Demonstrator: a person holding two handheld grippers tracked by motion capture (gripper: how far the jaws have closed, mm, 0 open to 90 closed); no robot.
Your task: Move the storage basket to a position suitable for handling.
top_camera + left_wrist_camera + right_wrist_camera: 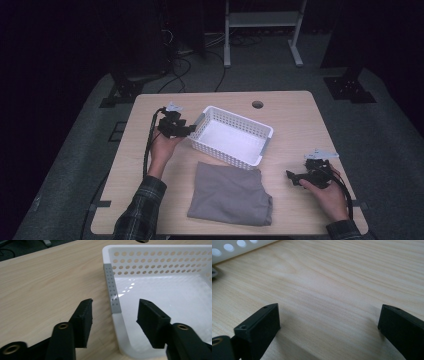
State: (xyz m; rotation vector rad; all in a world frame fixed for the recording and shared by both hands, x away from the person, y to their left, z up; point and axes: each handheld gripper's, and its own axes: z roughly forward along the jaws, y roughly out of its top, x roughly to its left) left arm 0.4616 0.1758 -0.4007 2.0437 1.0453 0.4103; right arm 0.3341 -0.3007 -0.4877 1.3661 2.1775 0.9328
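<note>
High view: left gripper [191, 129] sits at the left end of the white basket [260, 131], mid-frame; right gripper [292, 177] idles at lower right, well apart. Folded grey cloth [230, 194] lies just below the basket, touching its near wall; a shove could snag it. Left gripper view: jaws parted, straddling the basket wall [117, 322] by the grey handle [111, 287], not pressing; an off-centre close could tip or skid the basket. Right gripper view: jaws spread wide, holding nothing, above bare table [332, 285].
</note>
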